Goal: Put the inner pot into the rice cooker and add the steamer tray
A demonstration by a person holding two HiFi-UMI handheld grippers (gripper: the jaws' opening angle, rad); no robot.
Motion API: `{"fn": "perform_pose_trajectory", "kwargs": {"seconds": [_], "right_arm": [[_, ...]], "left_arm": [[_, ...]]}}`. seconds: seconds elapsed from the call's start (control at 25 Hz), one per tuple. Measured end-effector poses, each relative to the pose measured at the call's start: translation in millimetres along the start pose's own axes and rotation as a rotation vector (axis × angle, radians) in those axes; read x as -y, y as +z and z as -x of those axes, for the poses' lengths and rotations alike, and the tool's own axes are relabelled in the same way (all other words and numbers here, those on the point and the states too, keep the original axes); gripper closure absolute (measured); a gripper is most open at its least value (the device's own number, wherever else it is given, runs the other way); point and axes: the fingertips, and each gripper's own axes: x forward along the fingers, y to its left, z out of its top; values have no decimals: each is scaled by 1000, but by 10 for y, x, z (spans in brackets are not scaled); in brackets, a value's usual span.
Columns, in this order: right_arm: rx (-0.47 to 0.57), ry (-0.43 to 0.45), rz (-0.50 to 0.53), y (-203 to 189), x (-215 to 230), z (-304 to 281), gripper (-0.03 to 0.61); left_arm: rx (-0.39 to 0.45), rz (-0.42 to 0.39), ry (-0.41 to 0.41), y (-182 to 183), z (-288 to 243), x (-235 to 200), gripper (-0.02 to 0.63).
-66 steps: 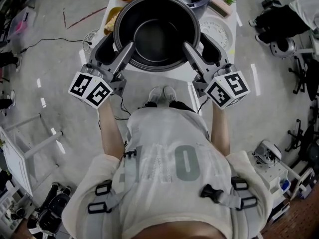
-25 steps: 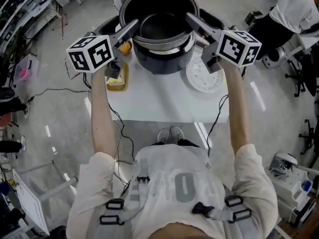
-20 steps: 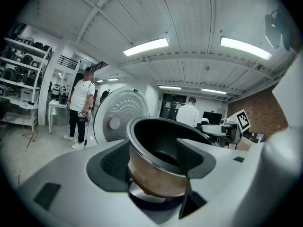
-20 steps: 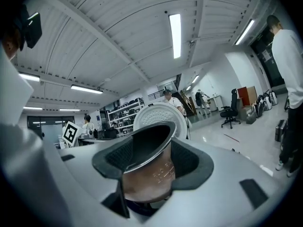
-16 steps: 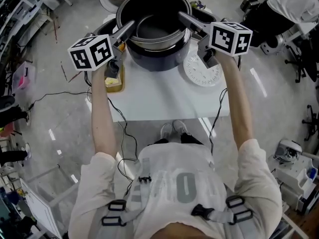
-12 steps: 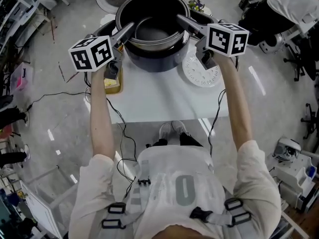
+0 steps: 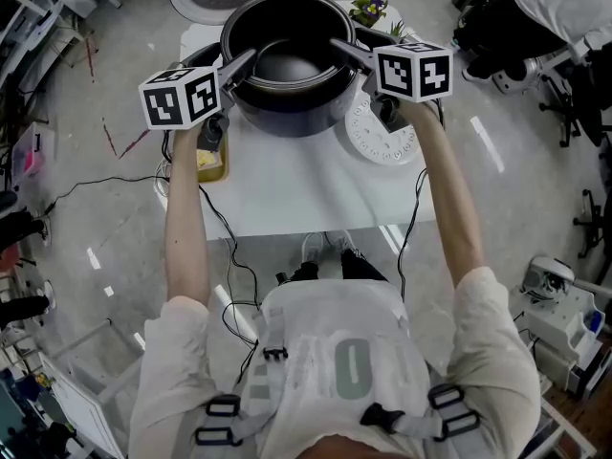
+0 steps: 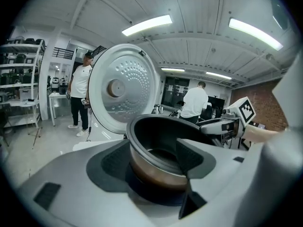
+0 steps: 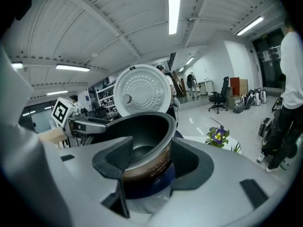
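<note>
Both grippers are clamped on the inner pot (image 7: 292, 65): the left gripper (image 7: 239, 65) pinches the rim on its side, one jaw inside and one outside, and the right gripper (image 7: 344, 51) does the same on the opposite side. The pot's partway down in the dark blue rice cooker (image 7: 287, 122), brown wall showing above it, lid (image 8: 120, 86) flipped up behind. The white steamer tray (image 7: 387, 137) lies flat on the table (image 7: 306, 189) just beside the cooker.

Inner pot (image 7: 287, 63) carried forward, lowered partway into rice cooker (image 7: 298, 122).
</note>
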Motion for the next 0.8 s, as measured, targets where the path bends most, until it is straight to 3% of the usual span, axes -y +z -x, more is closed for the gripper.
{"fn": "perform_pose_trajectory", "kwargs": {"seconds": [0.44,0.8], "right_arm": [[-139,-58,108,-307,81,-185,336],[-185,-108,192,-385,75,-254,347]], "left_arm": [[-129,-61,42,-330,-147,-85,321],[-91,-119,36,-167,-265,92,322]]}}
